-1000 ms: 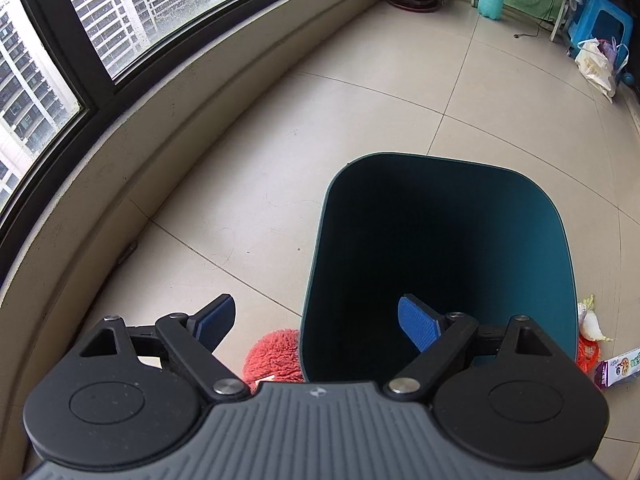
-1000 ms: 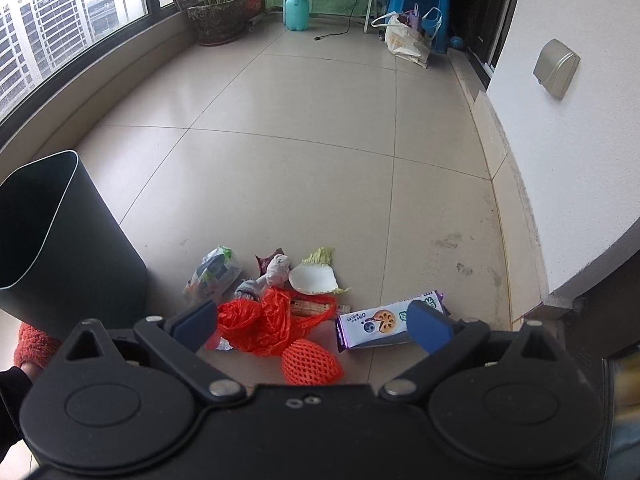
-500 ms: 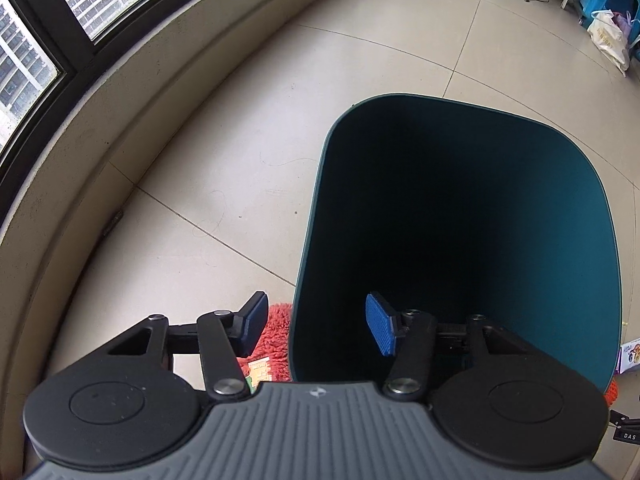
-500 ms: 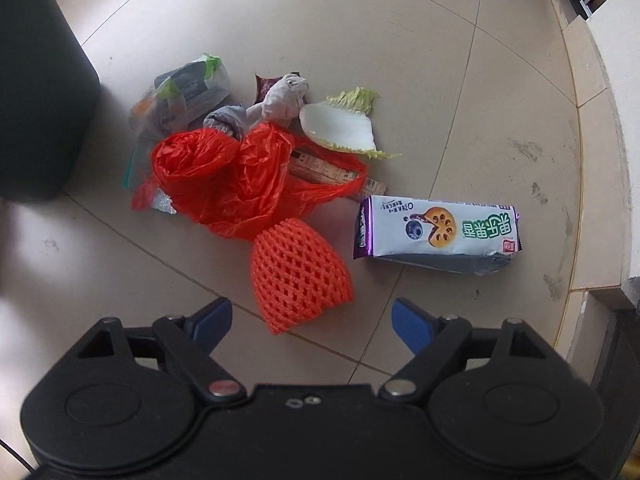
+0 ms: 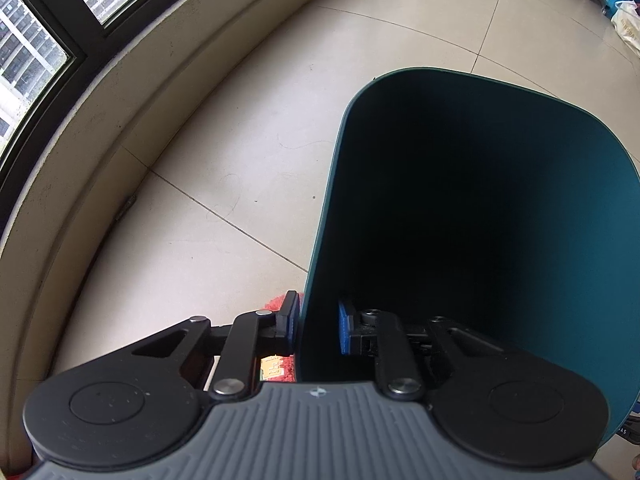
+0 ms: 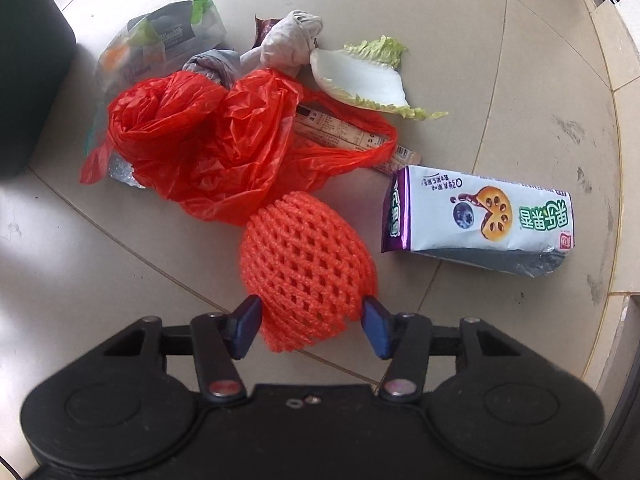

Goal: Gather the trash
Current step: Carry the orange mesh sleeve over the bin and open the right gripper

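Your left gripper (image 5: 318,328) straddles the near wall of the bin (image 5: 500,216), one blue finger outside and one inside; the fingers are closing on the wall. The outer pad seems to touch it, but a slim gap still shows beside the inner one. The bin stands upright on the floor (image 5: 240,128), mouth up, its interior dark.

Your right gripper (image 6: 312,326) points down at the trash heap, and its fingers are closing around the orange foam net (image 6: 306,264). The left pad touches the net; the right pad sits just beside it. The net lies on the floor, its rounded closed end pointing away from you and its long axis running along your line of sight.

Behind the net lies a crumpled red bag (image 6: 208,140), touching it. To the right lies a biscuit box (image 6: 480,220) on its side, long axis left to right. A cabbage leaf (image 6: 368,80) and a clear wrapper (image 6: 160,44) lie farther back.

The floor is pale tile with thin grout lines. A low curved wall (image 5: 120,100) carries dark-framed windows (image 5: 48,40).
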